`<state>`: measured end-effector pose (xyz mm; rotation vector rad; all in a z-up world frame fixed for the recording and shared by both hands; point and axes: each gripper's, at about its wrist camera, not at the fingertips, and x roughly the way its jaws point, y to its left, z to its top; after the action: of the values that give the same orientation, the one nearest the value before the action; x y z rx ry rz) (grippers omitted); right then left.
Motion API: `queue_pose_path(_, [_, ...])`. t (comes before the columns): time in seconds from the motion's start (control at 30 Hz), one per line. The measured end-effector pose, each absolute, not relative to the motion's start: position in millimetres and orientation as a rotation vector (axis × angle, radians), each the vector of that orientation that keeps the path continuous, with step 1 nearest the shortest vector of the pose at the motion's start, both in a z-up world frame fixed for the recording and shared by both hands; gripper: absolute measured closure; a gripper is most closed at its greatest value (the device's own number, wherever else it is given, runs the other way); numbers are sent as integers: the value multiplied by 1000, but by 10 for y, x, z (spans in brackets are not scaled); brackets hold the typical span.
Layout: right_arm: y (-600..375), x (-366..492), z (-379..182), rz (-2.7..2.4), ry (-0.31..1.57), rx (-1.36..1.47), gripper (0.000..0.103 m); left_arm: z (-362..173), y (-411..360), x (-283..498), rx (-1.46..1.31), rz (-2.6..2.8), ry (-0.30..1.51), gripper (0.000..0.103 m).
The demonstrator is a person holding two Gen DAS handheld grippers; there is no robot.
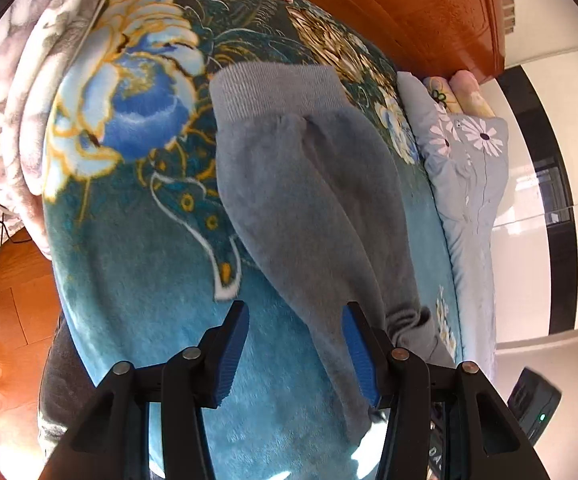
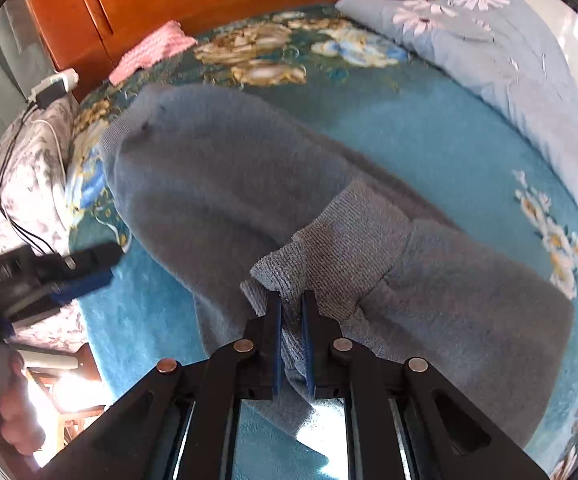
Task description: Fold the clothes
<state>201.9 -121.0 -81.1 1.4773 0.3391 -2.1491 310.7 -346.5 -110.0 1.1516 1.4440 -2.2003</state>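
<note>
So, far left in the right wrist view, the left claw (image 2: 89,268) hovers over the bed's fuzzy teal floral blanket (image 2: 429,140), jaws standing partly apart with nothing pinched; in its own view one leg of the grey fleece pants (image 1: 301,200) runs under its right finger; moving right, the right claw (image 2: 292,312) is clamped narrow on a ribbed knit cuff (image 2: 341,248) of those pants, lying soft and plush across the bed; pale daisy-print quilt (image 2: 489,40) bunched at the far right.

Grey trousers (image 1: 305,184) lie on the floral blanket (image 1: 137,288); left gripper (image 1: 295,344) fingers apart.
</note>
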Motion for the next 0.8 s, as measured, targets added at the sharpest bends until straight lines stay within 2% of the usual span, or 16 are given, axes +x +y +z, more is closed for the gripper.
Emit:
queue_pose_path(0.1, [-1089,2066,-788,-2160,247,1471,85,-1177,-3845,3008,1084,-2139,1452,46])
queue_pose_path(0.17, [-961,2088,-639,-2200,198,1424,67,-1300,-4075,2998,1004,-2086,1567,40])
queue_pose_path(0.2, [-884,2100,-566,-2227,178,1406,64,-1375,-4163,2993,960,-2068,1657,39])
queue_pose_path(0.27, [-737,2114,-449,-2270,146,1384,62,-1512,-4320,2970,876,-2033,1815,38])
queue_pose_path(0.4, [-517,2093,-381,-2315,107,1434,61,-1558,-4434,2786,839,-2069,1812,38])
queue_pose_path(0.43, [-455,2076,-370,-2320,87,1450,62,-1547,-4452,2758,836,-2089,1782,40])
queue_pose_path(0.47, [-373,2096,-349,-2325,67,1465,62,-1531,-4466,2729,841,-2104,1747,48])
queue_pose_path(0.5, [-314,2104,-344,-2330,54,1473,62,-1496,-4465,2698,861,-2116,1700,58])
queue_pose_path(0.53, [-256,2111,-339,-2336,42,1482,61,-1446,-4453,2666,891,-2134,1644,76])
queue_pose_path(0.57, [-221,2119,-341,-2339,32,1489,62,-1396,-4441,2635,921,-2152,1587,83])
queue_pose_path(0.8, [145,2236,-243,-2367,-74,1495,62,-407,-3981,2480,944,-2428,1224,85])
